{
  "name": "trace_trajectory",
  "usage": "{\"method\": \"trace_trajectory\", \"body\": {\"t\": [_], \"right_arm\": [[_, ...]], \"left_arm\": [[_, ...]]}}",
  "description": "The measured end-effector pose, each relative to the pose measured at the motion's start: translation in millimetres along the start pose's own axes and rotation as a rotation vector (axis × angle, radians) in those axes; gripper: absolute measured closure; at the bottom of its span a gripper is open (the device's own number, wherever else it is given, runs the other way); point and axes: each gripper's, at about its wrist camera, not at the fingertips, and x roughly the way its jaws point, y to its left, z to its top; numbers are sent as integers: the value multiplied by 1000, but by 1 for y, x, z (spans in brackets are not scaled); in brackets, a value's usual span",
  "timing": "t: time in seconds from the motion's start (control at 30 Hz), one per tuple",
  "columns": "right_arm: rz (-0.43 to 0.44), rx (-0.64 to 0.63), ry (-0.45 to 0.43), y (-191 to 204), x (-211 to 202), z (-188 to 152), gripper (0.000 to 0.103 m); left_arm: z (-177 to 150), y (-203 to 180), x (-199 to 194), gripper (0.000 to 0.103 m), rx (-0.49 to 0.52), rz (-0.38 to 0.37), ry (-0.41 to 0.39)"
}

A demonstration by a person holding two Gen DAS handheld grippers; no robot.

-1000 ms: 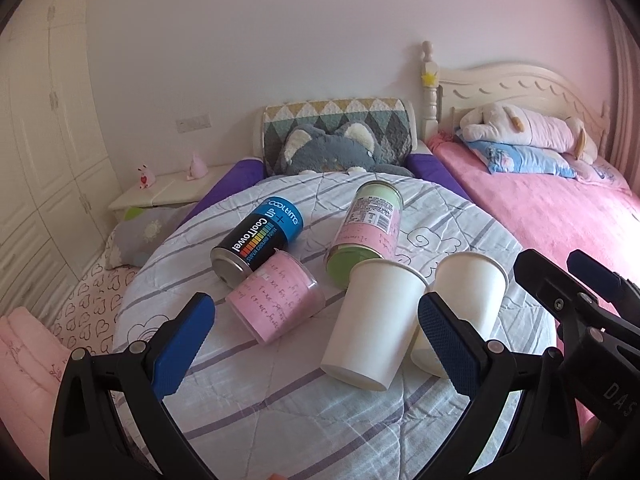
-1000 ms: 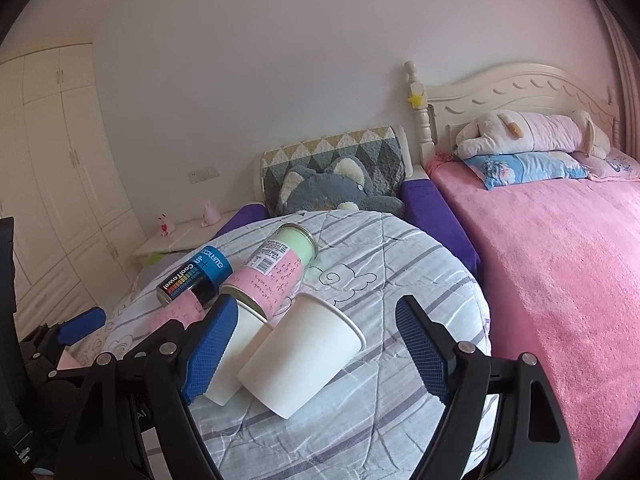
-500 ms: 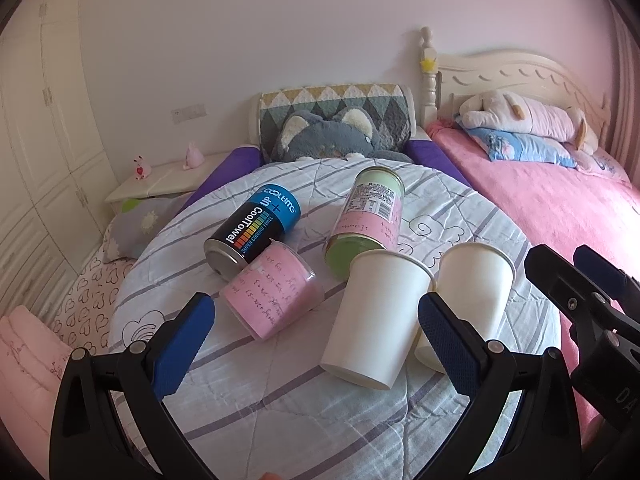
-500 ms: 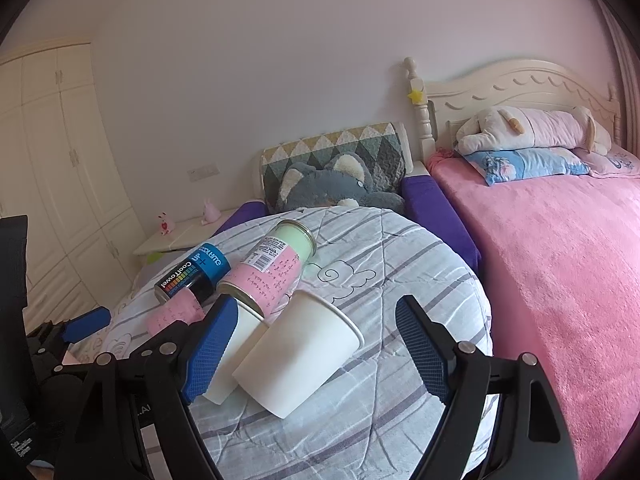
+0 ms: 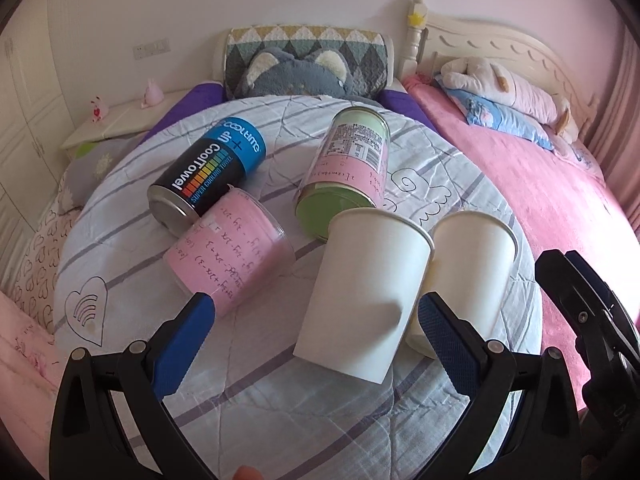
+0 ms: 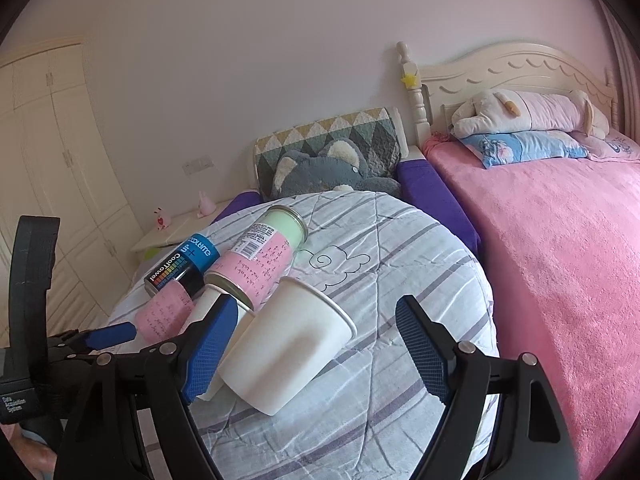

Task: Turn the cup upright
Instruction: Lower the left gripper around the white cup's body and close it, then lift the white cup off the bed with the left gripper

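Note:
Two white paper cups lie on their sides on a round table with a striped cloth (image 5: 248, 408). The nearer cup (image 5: 364, 292) lies just ahead of my open left gripper (image 5: 314, 344), between the lines of its blue fingertips. The second white cup (image 5: 468, 276) lies to its right, touching it. In the right wrist view the front white cup (image 6: 288, 344) lies between the blue fingertips of my open right gripper (image 6: 320, 344); the other cup (image 6: 208, 308) is partly hidden behind the left finger. Both grippers are empty.
A pink cup (image 5: 232, 256), a black and blue CoolTowel can (image 5: 208, 172) and a green and pink canister (image 5: 348, 168) lie on their sides further back. A pink bed (image 6: 560, 264) is on the right. A grey plush cushion (image 5: 296, 72) sits behind the table.
My left gripper has moved forward and down toward the nearer white cup. My right gripper has moved slightly closer to the other cup. The cups have not moved.

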Motion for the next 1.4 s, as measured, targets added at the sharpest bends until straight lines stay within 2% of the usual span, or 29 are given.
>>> {"method": "trace_trajectory", "body": {"t": [0.47, 0.53, 0.6, 0.8, 1.1, 1.4], "right_arm": [[19, 7, 29, -2, 16, -3, 20], [20, 6, 32, -1, 17, -3, 20], [19, 6, 36, 0, 19, -3, 20], [21, 4, 40, 5, 19, -3, 20], [18, 4, 36, 12, 16, -2, 20], [28, -21, 24, 38, 4, -1, 20]], "left_arm": [[3, -11, 27, 1, 69, -9, 37], [3, -12, 28, 5, 73, -15, 40], [3, -11, 31, 20, 72, -31, 59], [0, -6, 37, 38, 68, -64, 101], [-4, 5, 18, 39, 67, -92, 76], [-20, 31, -17, 39, 80, -113, 70]]}}
